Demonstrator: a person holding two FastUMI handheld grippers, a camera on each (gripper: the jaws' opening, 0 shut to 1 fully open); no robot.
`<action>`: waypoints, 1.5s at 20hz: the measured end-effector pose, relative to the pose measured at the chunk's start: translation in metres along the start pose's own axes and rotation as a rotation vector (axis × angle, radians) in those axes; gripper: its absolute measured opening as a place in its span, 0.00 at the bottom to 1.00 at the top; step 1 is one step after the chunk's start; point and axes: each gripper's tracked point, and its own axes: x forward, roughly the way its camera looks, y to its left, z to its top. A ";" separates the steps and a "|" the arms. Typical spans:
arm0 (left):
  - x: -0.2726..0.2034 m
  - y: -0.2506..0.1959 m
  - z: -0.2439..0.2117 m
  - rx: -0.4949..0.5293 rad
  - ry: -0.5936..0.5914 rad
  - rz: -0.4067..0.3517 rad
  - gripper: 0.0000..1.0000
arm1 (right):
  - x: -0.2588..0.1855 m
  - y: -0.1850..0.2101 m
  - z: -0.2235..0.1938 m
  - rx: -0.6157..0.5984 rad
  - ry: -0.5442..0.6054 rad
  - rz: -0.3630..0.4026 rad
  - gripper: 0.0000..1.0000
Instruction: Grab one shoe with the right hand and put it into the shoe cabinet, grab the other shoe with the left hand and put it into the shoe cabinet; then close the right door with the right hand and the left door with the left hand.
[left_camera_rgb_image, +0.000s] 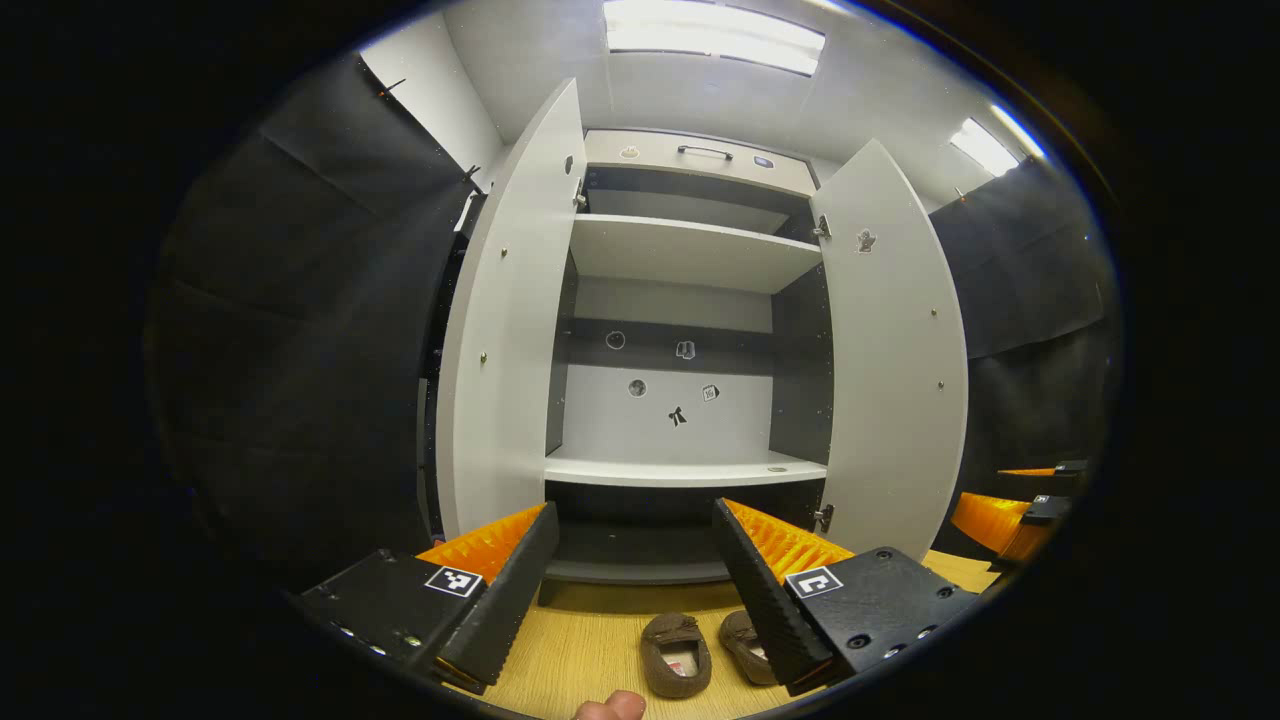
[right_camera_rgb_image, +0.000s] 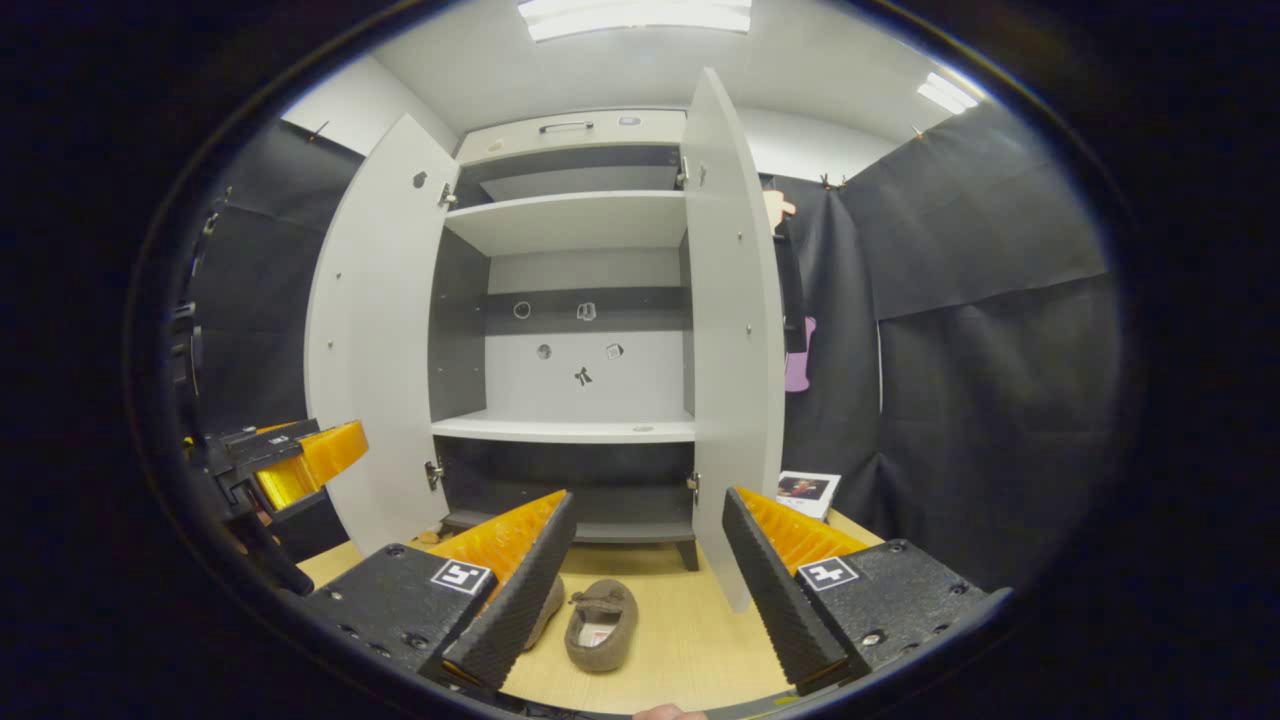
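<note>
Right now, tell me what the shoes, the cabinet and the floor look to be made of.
Shoes: soft brown suede or fabric, matte and fuzzy-looking. Cabinet: probably laminated board, smooth pale grey doors and shelves, darker inner panels, small metal hinges. Floor: light wood or wood-look laminate, faint grain, slight sheen.

left tongs (left_camera_rgb_image: 632, 580) spread wide, nothing btwn fingers, aimed fwd & level. right tongs (right_camera_rgb_image: 645, 575) same: wide apart, holding nothing. both side by side, near each other.
</note>
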 end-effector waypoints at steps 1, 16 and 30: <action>0.000 0.000 -0.001 -0.002 0.002 0.001 0.94 | 0.001 0.003 0.000 0.000 0.007 0.008 0.96; -0.011 0.014 -0.001 0.006 0.013 0.014 0.94 | 0.060 0.059 -0.097 -0.083 0.256 0.154 0.95; -0.010 0.028 0.003 0.012 0.008 0.036 0.94 | 0.107 0.083 -0.266 -0.128 0.665 0.220 0.97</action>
